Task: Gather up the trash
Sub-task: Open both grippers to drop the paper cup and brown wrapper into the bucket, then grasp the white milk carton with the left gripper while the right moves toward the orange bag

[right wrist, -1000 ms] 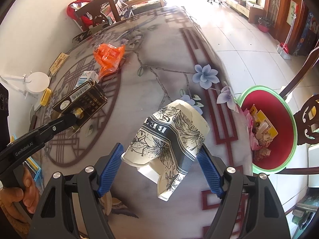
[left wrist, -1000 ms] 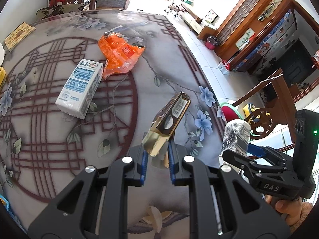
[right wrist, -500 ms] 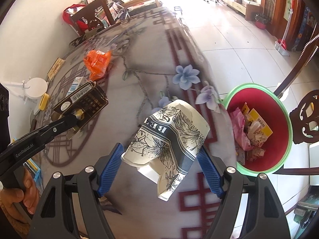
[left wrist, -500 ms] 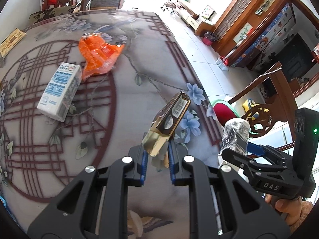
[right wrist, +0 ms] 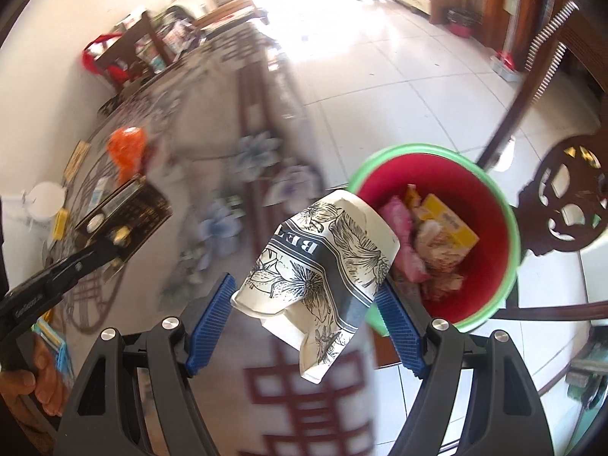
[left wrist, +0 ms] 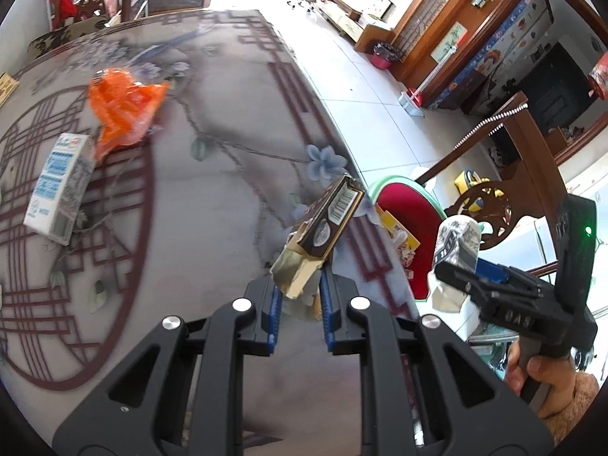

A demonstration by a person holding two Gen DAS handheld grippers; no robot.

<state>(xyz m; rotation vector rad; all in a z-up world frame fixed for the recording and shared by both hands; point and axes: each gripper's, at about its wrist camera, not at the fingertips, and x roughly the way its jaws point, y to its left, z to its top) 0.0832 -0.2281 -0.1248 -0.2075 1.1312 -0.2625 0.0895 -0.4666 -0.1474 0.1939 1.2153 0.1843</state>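
Observation:
My left gripper [left wrist: 300,296] is shut on a dark brown and gold packet [left wrist: 326,224], held above the table near its right edge; the packet also shows in the right wrist view [right wrist: 125,212]. My right gripper [right wrist: 307,300] is shut on a crushed white paper cup [right wrist: 323,262] with black flower print, held over the table edge beside a red bin [right wrist: 490,277] with a green rim, which holds several pieces of trash. The bin [left wrist: 402,212] and the cup [left wrist: 456,243] also show in the left wrist view.
An orange wrapper [left wrist: 125,110] and a white and blue milk carton [left wrist: 57,186] lie on the patterned table [left wrist: 212,174]. A carved wooden chair [right wrist: 570,205] stands right of the bin. Tiled floor lies beyond.
Both grippers have moved right toward the bin with their loads. The bin has grown larger in both views, and the carton and wrapper have slid left.

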